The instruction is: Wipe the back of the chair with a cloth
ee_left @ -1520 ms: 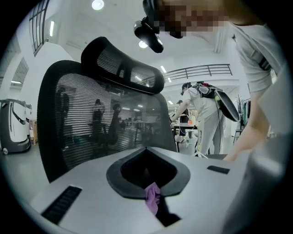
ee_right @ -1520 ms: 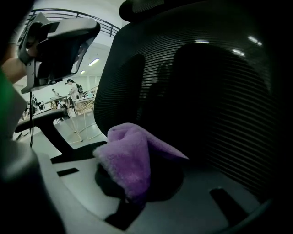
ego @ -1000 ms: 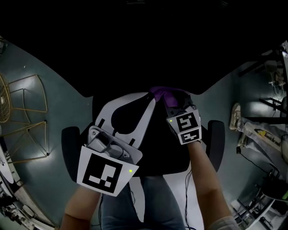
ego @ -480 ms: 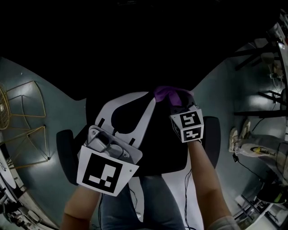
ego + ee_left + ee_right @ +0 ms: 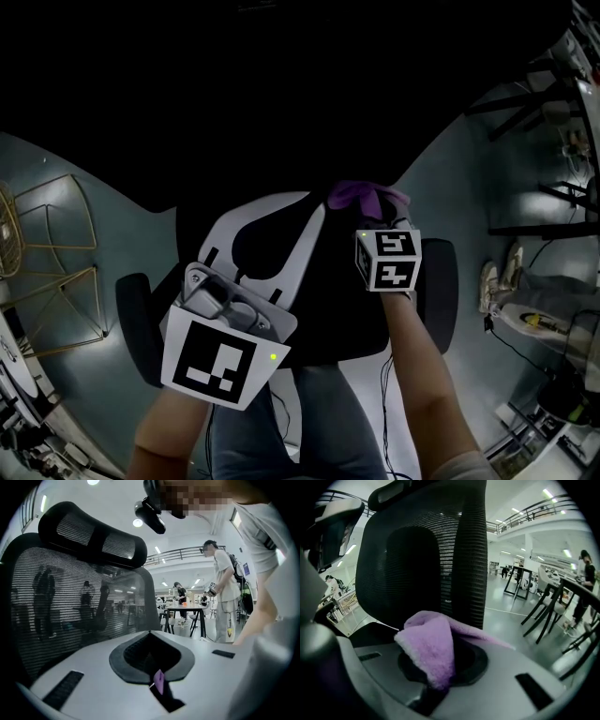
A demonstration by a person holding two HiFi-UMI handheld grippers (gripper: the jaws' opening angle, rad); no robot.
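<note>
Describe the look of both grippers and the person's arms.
The left gripper and right gripper each have a pale grey shell with black slots and dark tongs. Each carries a white cube of black square markers with a small green light: left cube, right cube. Thin dark cables run beside the right forearm. Forearms are bare; a pale sleeve shows.

The fluffy purple cloth drapes over the right gripper, hiding the tips of its jaws. In the head view, that gripper covers the cloth's near end. A tiny purple scrap in the left gripper view is too small to identify.
</note>
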